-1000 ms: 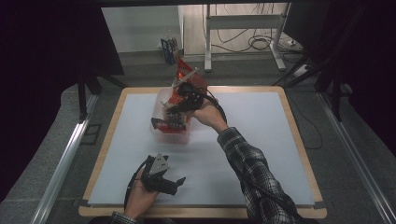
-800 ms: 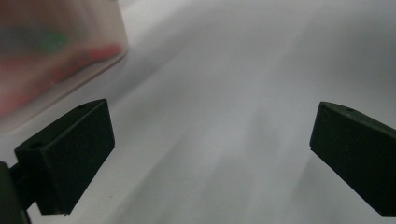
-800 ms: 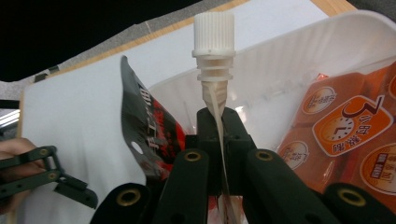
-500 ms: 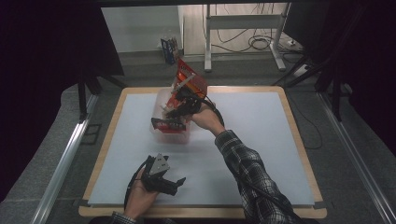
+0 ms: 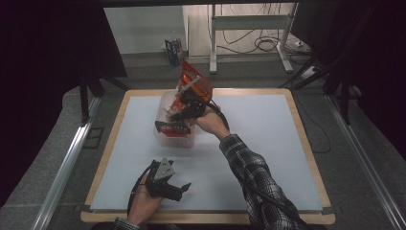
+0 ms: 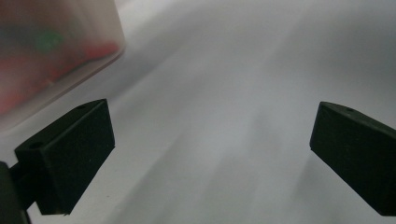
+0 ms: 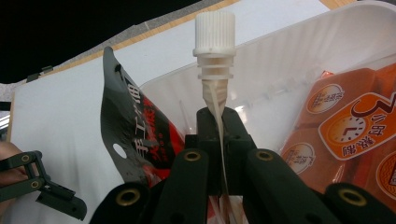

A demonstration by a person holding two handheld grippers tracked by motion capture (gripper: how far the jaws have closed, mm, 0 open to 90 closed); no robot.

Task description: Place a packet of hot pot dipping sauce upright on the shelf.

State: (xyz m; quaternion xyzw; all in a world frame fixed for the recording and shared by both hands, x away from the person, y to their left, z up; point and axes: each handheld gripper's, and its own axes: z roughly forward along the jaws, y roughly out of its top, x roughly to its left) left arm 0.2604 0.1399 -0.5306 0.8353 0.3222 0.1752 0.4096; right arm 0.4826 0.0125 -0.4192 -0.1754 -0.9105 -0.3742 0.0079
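A pale spouted pouch (image 7: 215, 100) with a ribbed white screw cap stands upright, pinched flat below its spout, over a clear plastic tub (image 5: 168, 106) near the bench's far edge, beside orange (image 7: 348, 126) and black-red packets (image 7: 128, 135).

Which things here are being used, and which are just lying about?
In use:
- right gripper, shut on the spouted pouch
- clear plastic bin

Lying about:
- black-and-red packet
- orange packets
- left gripper, jaws open, resting on the table

Glossy foil pouches (image 7: 348, 128) are lying in a translucent, smooth plastic tub (image 7: 299, 60) on a matt white table (image 5: 268, 143).
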